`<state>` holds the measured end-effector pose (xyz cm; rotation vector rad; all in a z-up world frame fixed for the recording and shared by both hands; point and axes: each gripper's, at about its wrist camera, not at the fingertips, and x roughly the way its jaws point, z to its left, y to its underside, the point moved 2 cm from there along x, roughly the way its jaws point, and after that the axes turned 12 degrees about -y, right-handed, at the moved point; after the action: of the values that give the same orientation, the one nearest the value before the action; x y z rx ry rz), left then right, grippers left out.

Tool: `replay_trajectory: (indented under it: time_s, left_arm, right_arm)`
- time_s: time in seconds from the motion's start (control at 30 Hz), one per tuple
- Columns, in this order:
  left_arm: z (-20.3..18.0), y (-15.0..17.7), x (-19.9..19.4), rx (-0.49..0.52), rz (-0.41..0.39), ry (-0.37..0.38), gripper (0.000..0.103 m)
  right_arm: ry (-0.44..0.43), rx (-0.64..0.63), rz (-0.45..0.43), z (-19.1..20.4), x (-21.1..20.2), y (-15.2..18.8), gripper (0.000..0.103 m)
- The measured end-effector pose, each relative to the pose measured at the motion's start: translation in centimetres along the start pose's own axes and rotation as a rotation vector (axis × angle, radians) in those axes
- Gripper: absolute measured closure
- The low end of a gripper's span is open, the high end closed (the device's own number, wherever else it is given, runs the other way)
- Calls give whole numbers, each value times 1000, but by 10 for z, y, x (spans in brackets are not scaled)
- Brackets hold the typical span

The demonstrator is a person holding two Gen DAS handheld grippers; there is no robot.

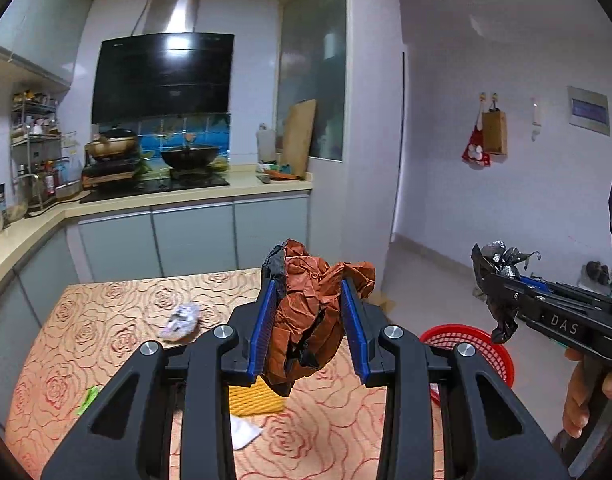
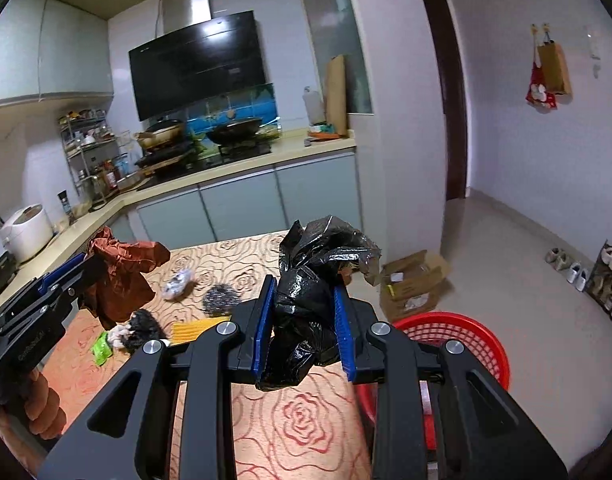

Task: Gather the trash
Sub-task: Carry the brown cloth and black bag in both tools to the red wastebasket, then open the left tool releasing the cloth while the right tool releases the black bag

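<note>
My left gripper (image 1: 308, 300) is shut on a crumpled brown paper wad (image 1: 310, 320) and holds it above the table (image 1: 117, 320); the wad also shows in the right wrist view (image 2: 121, 276). My right gripper (image 2: 301, 308) is shut on a crumpled black plastic bag (image 2: 306, 300), held above the table's right edge; the bag also shows in the left wrist view (image 1: 502, 280). A red mesh basket (image 2: 458, 340) stands on the floor to the right of the table, also in the left wrist view (image 1: 478, 344).
On the table lie a crumpled whitish wrapper (image 2: 177, 282), a grey steel-wool ball (image 2: 221, 300), a dark fuzzy clump (image 2: 139, 328), a green wrapper (image 2: 101, 346), a yellow pad (image 2: 193, 330) and white paper (image 1: 241, 432). A cardboard box (image 2: 414, 284) sits on the floor. Kitchen counter (image 1: 165, 196) behind.
</note>
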<state>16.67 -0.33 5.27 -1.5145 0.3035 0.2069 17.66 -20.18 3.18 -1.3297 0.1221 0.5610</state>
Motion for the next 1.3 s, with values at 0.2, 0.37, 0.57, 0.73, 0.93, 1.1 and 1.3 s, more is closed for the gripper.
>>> replay_trajectory:
  time_s: [0.2, 0.37, 0.57, 0.73, 0.93, 1.1, 1.3]
  left_arm:
    - [-28, 3, 15, 9, 14, 56, 71]
    - [-52, 3, 23, 32, 20, 107, 71]
    - [-87, 9, 38, 52, 53, 190, 71]
    - [-116, 19, 54, 83, 100, 259, 71]
    - [-155, 36, 73, 148, 153, 315, 71]
    - [-176, 48, 92, 165, 206, 350, 71]
    - [-195, 61, 112, 181, 256, 377, 71]
  right_arm:
    - [53, 19, -12, -22, -9, 1, 75]
    - [107, 45, -19, -46, -17, 3, 75]
    - [162, 75, -15, -71, -24, 10, 75]
    - [207, 101, 1, -91, -27, 20, 75]
    - [246, 137, 48, -115, -19, 37, 75]
    - [260, 142, 91, -128, -8, 47, 75]
    - [273, 146, 143, -145, 9, 56, 75]
